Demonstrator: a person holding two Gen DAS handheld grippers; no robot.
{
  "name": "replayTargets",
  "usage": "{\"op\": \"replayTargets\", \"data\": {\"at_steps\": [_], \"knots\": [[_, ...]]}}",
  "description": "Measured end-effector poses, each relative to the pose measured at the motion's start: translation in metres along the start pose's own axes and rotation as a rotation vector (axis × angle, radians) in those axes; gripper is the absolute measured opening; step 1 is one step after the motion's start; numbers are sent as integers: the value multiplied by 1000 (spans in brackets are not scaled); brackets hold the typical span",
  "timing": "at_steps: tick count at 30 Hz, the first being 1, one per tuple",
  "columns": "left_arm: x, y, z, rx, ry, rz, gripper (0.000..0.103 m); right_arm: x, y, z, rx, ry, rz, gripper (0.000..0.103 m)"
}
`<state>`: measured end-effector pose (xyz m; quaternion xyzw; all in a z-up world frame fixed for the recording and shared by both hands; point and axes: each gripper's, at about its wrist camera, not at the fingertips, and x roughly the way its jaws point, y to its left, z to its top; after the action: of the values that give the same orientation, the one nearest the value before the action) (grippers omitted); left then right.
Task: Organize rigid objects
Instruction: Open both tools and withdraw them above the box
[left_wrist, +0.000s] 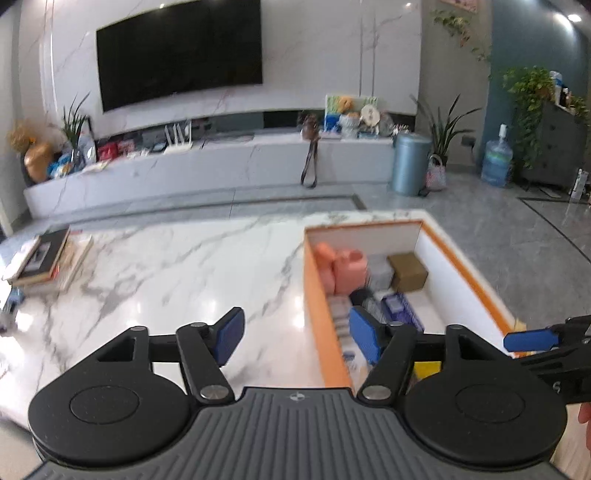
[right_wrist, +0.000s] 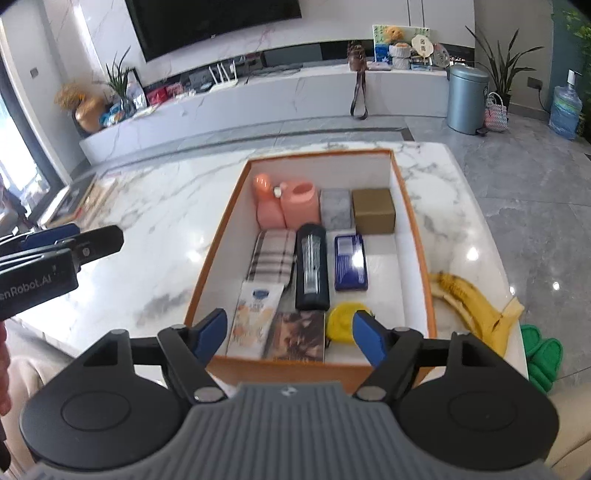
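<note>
An orange-rimmed white box sits on the marble table and holds several items. Among them are pink containers, a grey box, a brown box, a black bottle, a blue box, a plaid pouch, a packet, a book and a yellow round thing. My right gripper hangs open above the box's near end, holding nothing. My left gripper is open and empty over the box's left rim.
A banana lies on the table just right of the box. A stack of books rests at the table's far left. Beyond the table are a low TV bench, a blue bin and green slippers on the floor.
</note>
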<state>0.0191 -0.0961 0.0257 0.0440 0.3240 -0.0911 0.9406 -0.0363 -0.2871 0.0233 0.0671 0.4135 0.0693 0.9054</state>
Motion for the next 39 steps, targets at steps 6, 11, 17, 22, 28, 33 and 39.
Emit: {"op": "replayTargets", "data": {"at_steps": [6, 11, 17, 22, 28, 33, 39], "knots": [[-7, 9, -20, -20, 69, 15, 86, 6, 7, -11, -6, 31, -11, 76], [-6, 14, -27, -37, 99, 12, 88, 5, 13, -13, -26, 30, -29, 79], [-7, 15, -30, -34, 104, 11, 88, 3, 17, -14, -33, 29, -39, 79], [-7, 16, -32, -35, 107, 8, 88, 3, 20, -16, -37, 35, -40, 79], [-8, 15, -32, -31, 107, 7, 88, 3, 20, -17, -39, 37, -42, 79], [-9, 14, -33, -26, 105, 8, 88, 3, 20, -17, -39, 38, -41, 80], [-11, 12, -31, -20, 102, 1, 89, 3, 19, -17, -38, 38, -42, 80]]}}
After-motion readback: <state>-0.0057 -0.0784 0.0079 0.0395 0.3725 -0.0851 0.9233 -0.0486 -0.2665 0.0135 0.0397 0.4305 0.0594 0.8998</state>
